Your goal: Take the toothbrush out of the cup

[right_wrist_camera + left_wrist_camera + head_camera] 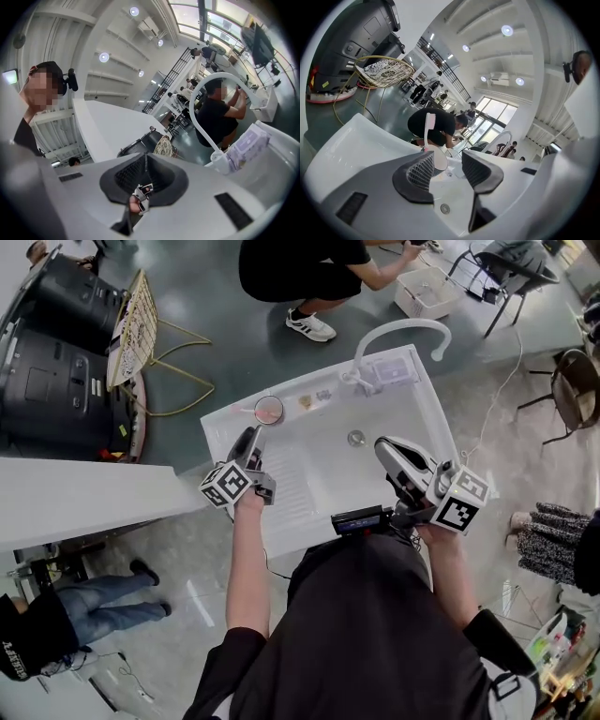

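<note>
A clear cup [269, 410] stands on the white sink's [427, 418] back ledge at its left corner, with a pink-headed toothbrush [251, 410] in it. In the left gripper view the toothbrush [428, 130] rises upright out of the cup [439, 160], which shows just beyond the left jaw. My left gripper [254, 439] [447, 169] points at the cup from the near side, open, with nothing between its pads. My right gripper [394, 457] [144, 176] hovers over the sink's right half, shut on nothing.
A white arched faucet [394, 332] rises at the back of the sink, with a clear packet [394, 369] beside it. The drain [356, 438] sits mid-basin. Small items [314, 398] lie on the ledge. A person [300, 268] crouches beyond the sink; a wire chair [141, 324] stands at left.
</note>
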### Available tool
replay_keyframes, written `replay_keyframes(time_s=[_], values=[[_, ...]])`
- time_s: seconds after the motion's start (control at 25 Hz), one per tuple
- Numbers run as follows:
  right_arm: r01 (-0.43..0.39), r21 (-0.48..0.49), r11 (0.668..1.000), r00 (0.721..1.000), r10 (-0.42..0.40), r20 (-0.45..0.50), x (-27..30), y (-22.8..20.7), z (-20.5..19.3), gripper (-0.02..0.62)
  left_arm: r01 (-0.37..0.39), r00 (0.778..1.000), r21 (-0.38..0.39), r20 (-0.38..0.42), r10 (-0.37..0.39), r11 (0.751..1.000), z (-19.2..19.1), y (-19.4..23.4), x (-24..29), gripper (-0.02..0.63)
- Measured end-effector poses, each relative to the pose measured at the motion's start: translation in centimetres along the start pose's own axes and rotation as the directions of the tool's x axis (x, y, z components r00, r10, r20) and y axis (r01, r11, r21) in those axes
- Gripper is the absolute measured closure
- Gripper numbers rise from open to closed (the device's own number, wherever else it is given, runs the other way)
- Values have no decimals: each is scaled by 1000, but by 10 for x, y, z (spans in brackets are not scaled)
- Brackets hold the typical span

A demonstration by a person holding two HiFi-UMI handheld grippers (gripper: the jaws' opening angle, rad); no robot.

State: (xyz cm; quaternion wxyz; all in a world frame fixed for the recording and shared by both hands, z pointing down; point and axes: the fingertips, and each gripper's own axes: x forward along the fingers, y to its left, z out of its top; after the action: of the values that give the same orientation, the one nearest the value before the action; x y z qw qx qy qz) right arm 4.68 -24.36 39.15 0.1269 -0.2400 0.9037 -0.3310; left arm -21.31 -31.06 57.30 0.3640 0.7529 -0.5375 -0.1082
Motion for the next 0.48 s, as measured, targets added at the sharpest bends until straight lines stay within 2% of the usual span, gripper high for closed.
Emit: replay_keyframes(time_s=[0.28,0.48], values=[[31,-3,1000,999,-31,12,-7,-7,4,589,-73,997,17,-19,74,997,6,34,20,434],[41,-4,999,999,-41,14,-8,-8,5,589,-82,996,52,-33,83,995,9,40,35,434]])
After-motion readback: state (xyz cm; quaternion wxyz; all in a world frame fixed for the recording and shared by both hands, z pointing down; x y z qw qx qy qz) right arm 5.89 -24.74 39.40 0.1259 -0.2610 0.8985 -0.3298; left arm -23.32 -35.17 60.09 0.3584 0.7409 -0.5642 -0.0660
